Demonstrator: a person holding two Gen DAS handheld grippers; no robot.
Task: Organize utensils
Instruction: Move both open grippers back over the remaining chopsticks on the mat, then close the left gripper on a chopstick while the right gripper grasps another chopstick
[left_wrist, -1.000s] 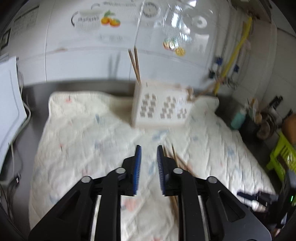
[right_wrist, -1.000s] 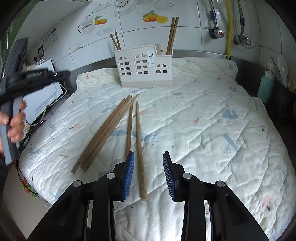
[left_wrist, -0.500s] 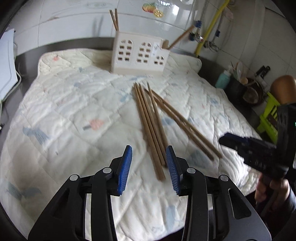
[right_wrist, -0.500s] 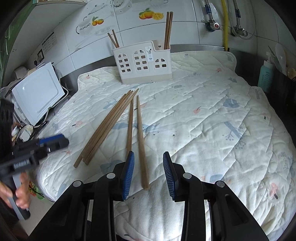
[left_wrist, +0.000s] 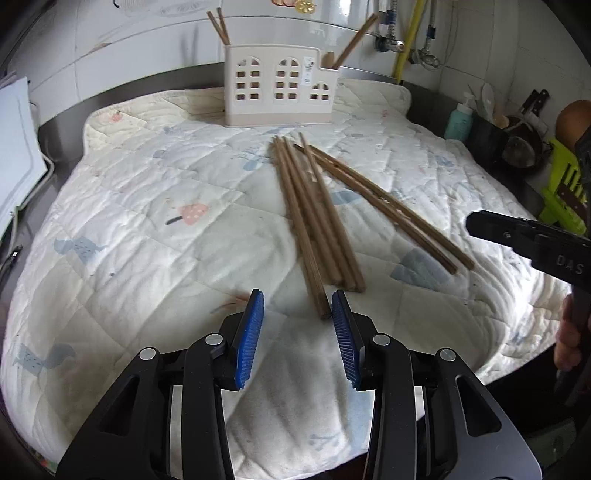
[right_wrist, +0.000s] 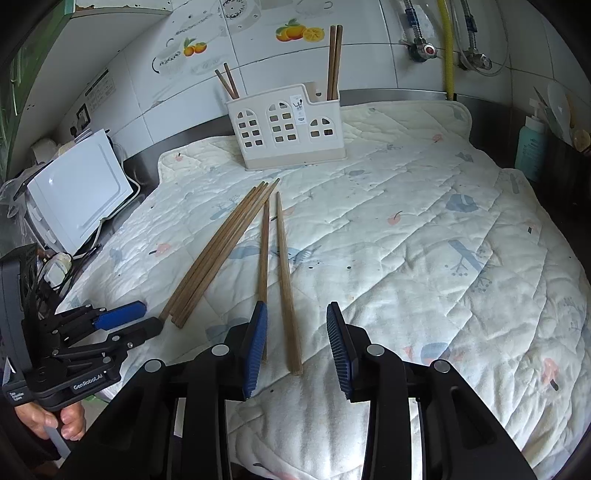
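Loose chopsticks (right_wrist: 236, 243): six are laid on the quilted mat (right_wrist: 424, 258), four bundled, two apart.
Holder (right_wrist: 288, 129): two pairs of chopsticks are stood in it, at the mat's far edge.
Left tongs (left_wrist: 297, 321): spread, nothing pinched; the bundle's near end is just inside the right pad.
Right tongs (right_wrist: 297, 339): spread, nothing pinched; one chopstick's end is seen between the pads.

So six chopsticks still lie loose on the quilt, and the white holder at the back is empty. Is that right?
Not quite. The six loose chopsticks do lie on the quilt, but the white holder is not empty: the right wrist view shows one pair standing in its left end and another pair in its right end.
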